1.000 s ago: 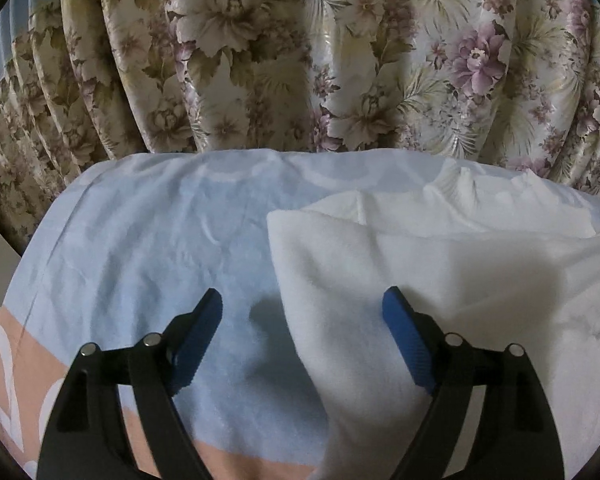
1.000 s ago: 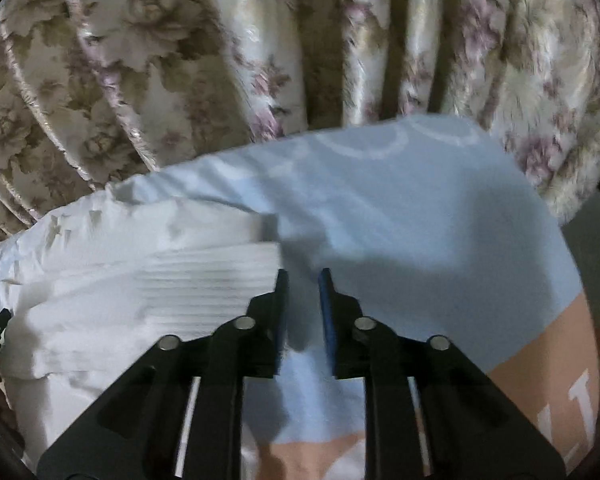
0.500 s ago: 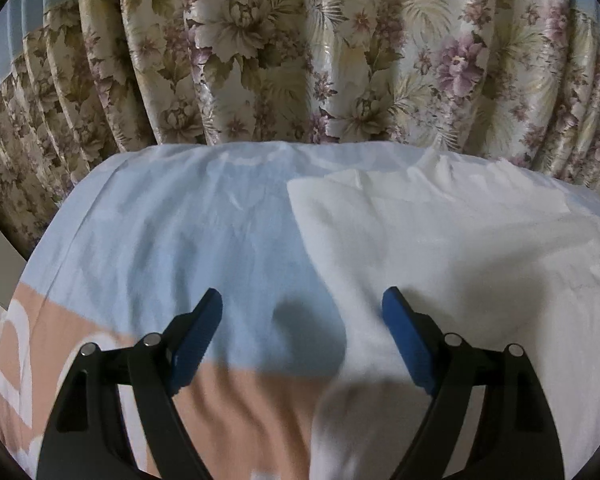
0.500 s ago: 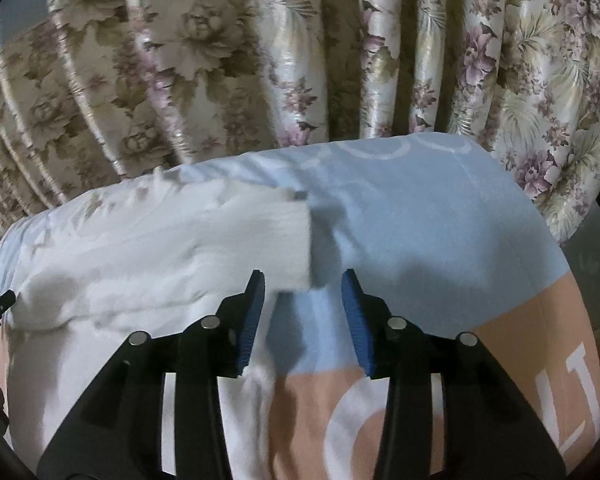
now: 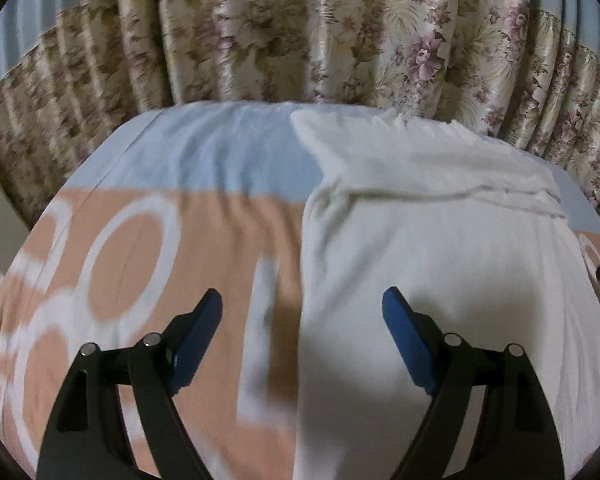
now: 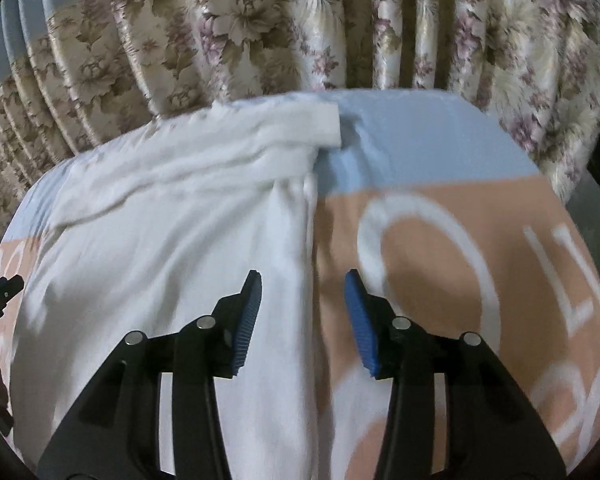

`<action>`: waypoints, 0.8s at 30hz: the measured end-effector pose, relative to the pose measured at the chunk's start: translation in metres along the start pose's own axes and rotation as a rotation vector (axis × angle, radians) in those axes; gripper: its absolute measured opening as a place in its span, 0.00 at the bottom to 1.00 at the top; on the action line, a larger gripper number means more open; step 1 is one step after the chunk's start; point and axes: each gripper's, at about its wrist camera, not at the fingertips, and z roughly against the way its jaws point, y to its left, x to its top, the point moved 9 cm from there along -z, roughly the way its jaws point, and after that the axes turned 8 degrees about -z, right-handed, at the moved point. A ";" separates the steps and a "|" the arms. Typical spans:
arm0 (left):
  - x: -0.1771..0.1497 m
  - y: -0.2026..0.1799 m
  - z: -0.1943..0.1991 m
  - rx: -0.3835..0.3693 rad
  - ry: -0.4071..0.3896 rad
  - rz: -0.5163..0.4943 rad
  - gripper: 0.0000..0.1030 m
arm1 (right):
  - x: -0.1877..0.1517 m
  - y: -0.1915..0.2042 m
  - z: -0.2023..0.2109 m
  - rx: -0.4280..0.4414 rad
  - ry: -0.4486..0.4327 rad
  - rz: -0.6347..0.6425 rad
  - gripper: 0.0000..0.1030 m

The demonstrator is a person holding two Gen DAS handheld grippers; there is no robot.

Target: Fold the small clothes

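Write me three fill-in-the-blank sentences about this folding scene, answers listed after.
1. The garment lying on the bedsheet is ____ in colour.
2. Behind the bed hangs a ____-patterned curtain.
3. Neither the left tool nor the right tool holds any ____.

Missing words: white; floral; cloth

left hand-held gripper (image 5: 302, 308) wide, right hand-held gripper (image 6: 303, 292) opening

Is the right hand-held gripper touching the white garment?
Cannot tell. In the right wrist view the right hand-held gripper, jaws opening, has nothing between them, but the white garment lies beneath, gap unclear.
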 end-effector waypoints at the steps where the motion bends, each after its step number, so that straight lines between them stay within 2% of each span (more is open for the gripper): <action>1: -0.014 -0.002 0.009 -0.002 0.007 0.008 0.81 | -0.008 0.000 0.006 0.000 0.000 0.001 0.45; 5: -0.057 -0.008 0.035 0.001 0.034 0.011 0.81 | -0.057 0.007 0.036 0.015 0.009 0.069 0.48; 9: -0.098 -0.013 0.057 -0.009 0.055 0.035 0.81 | -0.096 0.003 0.056 0.027 0.027 0.058 0.49; 13: -0.117 -0.025 0.078 -0.022 0.051 0.020 0.81 | -0.130 0.001 0.072 0.034 0.045 0.052 0.50; 18: -0.143 -0.039 0.095 -0.034 0.072 -0.006 0.81 | -0.151 0.002 0.087 0.035 0.049 0.058 0.54; 24: -0.145 -0.042 0.096 -0.034 0.073 0.000 0.81 | -0.158 0.003 0.089 0.046 0.060 0.059 0.58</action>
